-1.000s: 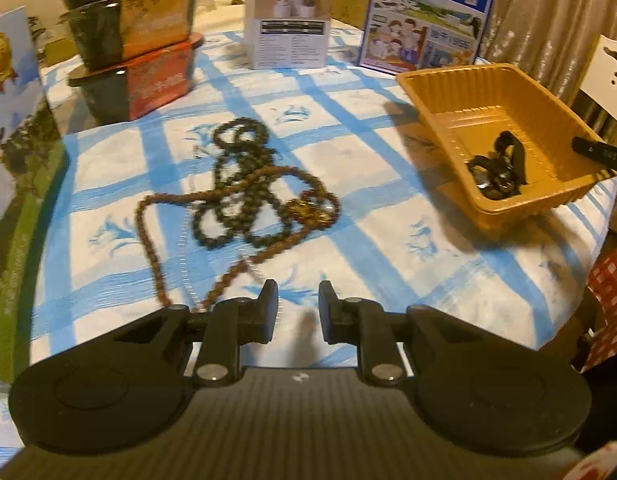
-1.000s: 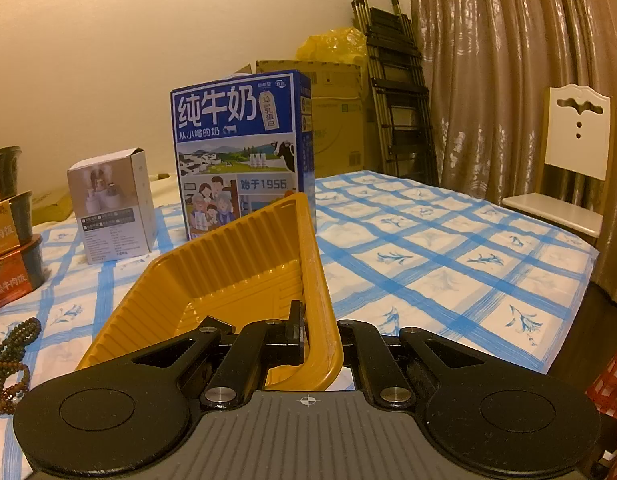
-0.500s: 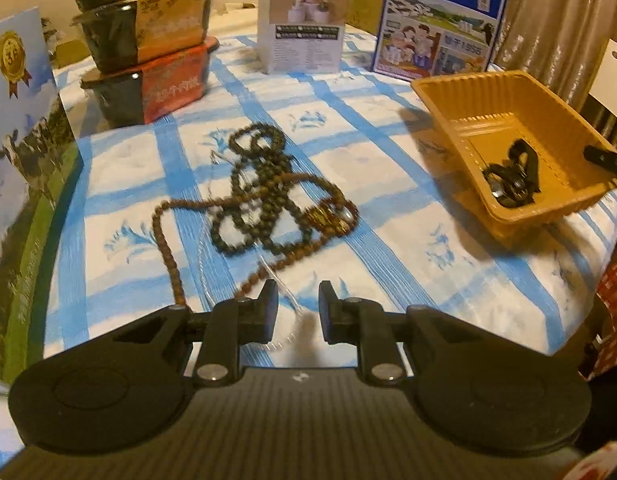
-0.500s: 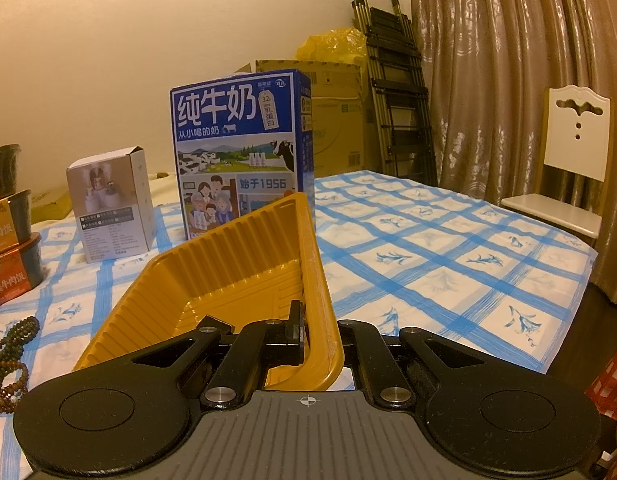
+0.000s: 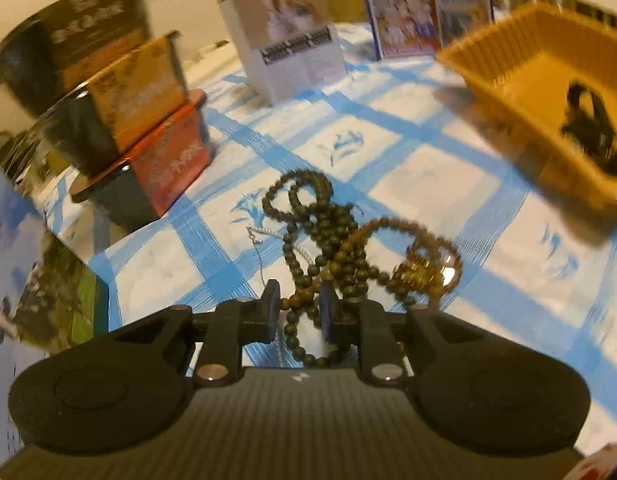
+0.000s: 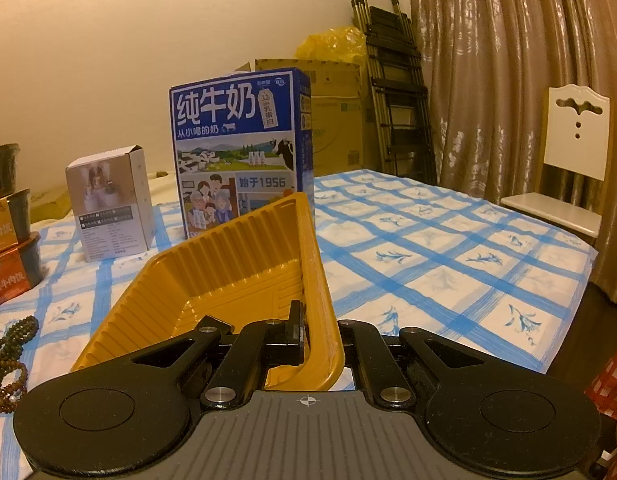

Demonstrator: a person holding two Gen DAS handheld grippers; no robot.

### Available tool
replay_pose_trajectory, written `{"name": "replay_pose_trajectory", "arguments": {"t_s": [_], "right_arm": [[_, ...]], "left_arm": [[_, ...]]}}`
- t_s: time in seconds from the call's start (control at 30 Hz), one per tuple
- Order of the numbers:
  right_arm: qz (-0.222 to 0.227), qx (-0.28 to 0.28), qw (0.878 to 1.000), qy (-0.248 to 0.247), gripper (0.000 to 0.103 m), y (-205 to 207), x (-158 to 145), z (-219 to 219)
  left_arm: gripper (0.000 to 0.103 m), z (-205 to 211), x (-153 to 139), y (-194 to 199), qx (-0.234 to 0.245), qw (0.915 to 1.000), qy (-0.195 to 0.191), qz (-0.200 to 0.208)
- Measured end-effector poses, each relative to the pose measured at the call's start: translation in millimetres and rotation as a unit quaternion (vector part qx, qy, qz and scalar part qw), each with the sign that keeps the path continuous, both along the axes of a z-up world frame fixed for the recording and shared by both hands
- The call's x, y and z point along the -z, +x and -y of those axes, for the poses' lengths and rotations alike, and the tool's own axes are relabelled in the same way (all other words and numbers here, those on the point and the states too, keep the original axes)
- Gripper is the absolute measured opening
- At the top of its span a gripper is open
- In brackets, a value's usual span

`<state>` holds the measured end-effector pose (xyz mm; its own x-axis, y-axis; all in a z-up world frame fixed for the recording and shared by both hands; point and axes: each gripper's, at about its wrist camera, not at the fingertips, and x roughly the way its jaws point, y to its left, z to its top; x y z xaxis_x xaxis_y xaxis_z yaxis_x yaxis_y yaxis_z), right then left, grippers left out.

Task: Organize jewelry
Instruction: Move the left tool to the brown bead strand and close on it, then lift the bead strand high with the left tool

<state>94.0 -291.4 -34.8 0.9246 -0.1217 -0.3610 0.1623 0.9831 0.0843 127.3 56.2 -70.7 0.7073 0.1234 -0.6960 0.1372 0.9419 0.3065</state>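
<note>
A tangle of jewelry lies on the blue-checked tablecloth: a dark green bead necklace [image 5: 308,216], a brown bead necklace [image 5: 392,226], a gold piece [image 5: 426,270] and a thin silver chain [image 5: 260,240]. My left gripper [image 5: 296,300] is open, low over the pile, with bead strands between its fingers. The yellow tray [image 5: 520,60] stands at the right with a dark jewelry piece [image 5: 590,132] in it. My right gripper [image 6: 320,320] is shut on the tray's rim [image 6: 320,280]. The bead pile shows at the left edge of the right wrist view [image 6: 8,352].
Stacked black, orange and red food boxes [image 5: 128,120] stand at the left, a white box [image 5: 292,52] and a blue milk carton [image 6: 240,148] at the back. A carton [image 5: 28,280] is close at the left. A white chair [image 6: 568,168] is beyond the table's right edge.
My left gripper has moved forward and down onto the jewelry pile; the bead strands now lie between its fingers. The right gripper and tray have not moved.
</note>
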Motion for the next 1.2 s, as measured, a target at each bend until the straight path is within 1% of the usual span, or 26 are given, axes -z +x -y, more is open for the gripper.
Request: {"name": "replay_pose_trajectory", "arguments": {"t_s": [0.07, 0.13, 0.23, 0.3, 0.4, 0.47, 0.63, 0.8, 1.0, 1.2], "right_arm": [[0.0, 0.0, 1.0, 0.0, 0.005, 0, 0, 0], [0.0, 0.0, 1.0, 0.0, 0.005, 0, 0, 0], [0.0, 0.0, 1.0, 0.0, 0.005, 0, 0, 0], [0.0, 0.0, 1.0, 0.0, 0.005, 0, 0, 0], [0.0, 0.0, 1.0, 0.0, 0.005, 0, 0, 0], [0.0, 0.0, 1.0, 0.0, 0.005, 0, 0, 0], [0.0, 0.0, 1.0, 0.0, 0.005, 0, 0, 0], [0.0, 0.0, 1.0, 0.0, 0.005, 0, 0, 0], [-0.002, 0.0, 1.0, 0.002, 0.005, 1, 1, 0], [-0.002, 0.001, 1.0, 0.002, 0.005, 1, 2, 0]], "left_arm": [[0.019, 2, 7, 2, 0.018, 0.9996, 0.018, -0.006], [0.019, 6, 11, 2, 0.039, 0.9983, 0.043, -0.003], [0.019, 9, 14, 5, 0.059, 0.9963, 0.062, -0.003], [0.012, 12, 16, 8, 0.077, 0.9939, 0.078, -0.005], [0.007, 16, 19, 8, 0.098, 0.9897, 0.105, -0.002], [0.006, 17, 17, 8, 0.099, 0.9892, 0.108, 0.0], [0.006, 13, -4, 2, 0.077, 0.9943, 0.071, 0.021], [0.006, 14, -47, -12, 0.069, 0.9958, 0.02, 0.057], [0.006, 11, -108, -34, 0.056, 0.9915, -0.044, 0.109], [0.006, 3, -161, -52, 0.039, 0.982, -0.103, 0.153]]}}
